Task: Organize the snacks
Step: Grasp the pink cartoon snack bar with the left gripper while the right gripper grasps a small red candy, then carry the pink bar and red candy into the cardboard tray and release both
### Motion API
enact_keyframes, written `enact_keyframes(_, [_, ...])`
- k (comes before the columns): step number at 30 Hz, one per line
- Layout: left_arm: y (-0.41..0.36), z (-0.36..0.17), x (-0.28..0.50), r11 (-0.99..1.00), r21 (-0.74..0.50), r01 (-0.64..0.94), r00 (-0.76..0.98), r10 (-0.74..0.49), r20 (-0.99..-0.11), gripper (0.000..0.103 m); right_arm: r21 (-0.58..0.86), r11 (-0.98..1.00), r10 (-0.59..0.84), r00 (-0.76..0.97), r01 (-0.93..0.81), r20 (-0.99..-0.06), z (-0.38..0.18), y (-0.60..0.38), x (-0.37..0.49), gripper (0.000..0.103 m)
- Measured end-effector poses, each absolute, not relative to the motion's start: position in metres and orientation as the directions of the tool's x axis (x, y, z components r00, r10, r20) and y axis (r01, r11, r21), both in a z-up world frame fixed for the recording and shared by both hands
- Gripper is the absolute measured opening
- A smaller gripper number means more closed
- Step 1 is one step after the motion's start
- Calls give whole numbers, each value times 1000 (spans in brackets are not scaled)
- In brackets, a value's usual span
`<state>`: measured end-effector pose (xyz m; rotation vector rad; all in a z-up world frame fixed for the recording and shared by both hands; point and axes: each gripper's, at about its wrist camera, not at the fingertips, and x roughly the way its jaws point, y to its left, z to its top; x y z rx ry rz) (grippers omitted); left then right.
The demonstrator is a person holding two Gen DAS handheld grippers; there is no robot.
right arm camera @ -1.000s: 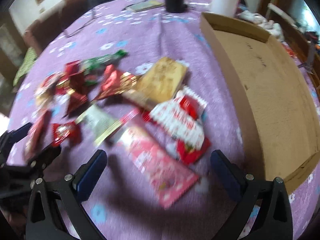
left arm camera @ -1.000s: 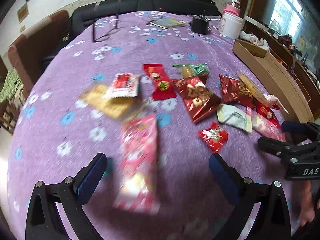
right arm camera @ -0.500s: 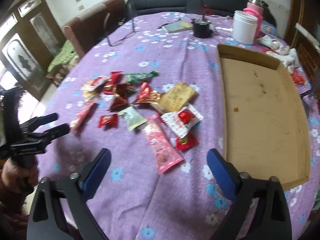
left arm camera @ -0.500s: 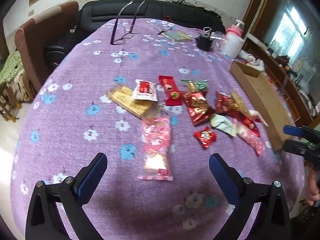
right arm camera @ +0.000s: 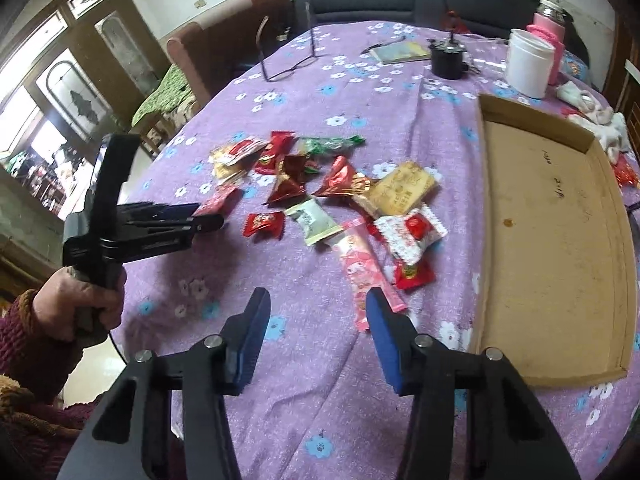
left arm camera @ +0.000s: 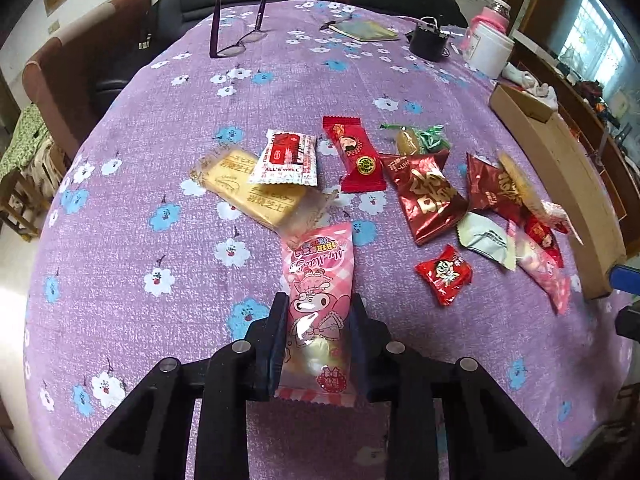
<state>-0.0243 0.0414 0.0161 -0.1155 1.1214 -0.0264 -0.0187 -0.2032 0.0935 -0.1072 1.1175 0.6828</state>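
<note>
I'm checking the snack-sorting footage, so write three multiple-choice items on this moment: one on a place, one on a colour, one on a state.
1. Where does the shallow brown cardboard tray lie relative to the snack pile?
A. To its right
B. To its left
C. Under it

2. What colour is the long cartoon-printed plastic packet between the left gripper's fingers?
A. Green
B. Pink
C. Gold

3. What state is the right gripper in?
A. Shut on a snack
B. Open, holding nothing
C. Shut, holding nothing

Answers: 1 A, in the right wrist view the tray sits right of the snacks; 2 B, its wrapper is pink checked; 3 B, its fingers stand apart over bare purple floral tablecloth.
</note>
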Motion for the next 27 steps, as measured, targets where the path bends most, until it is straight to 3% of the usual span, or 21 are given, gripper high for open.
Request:
enact_keyframes(6, [56,17,-49,981,-178,-71,440,-129,-889,28,224,721,449,195,-656,-872,87,-161,-10,49])
enact_keyframes(26, [63,18,-69,986,-151,-72,442,-105,-891,29,46,487,272,101,-872,-957,25,-56,34,49])
enact_keyframes(27, [63,18,-70,986,-150,-70,444,-104,-890,29,63,503,277,92,-862,-956,26,-58,35,44])
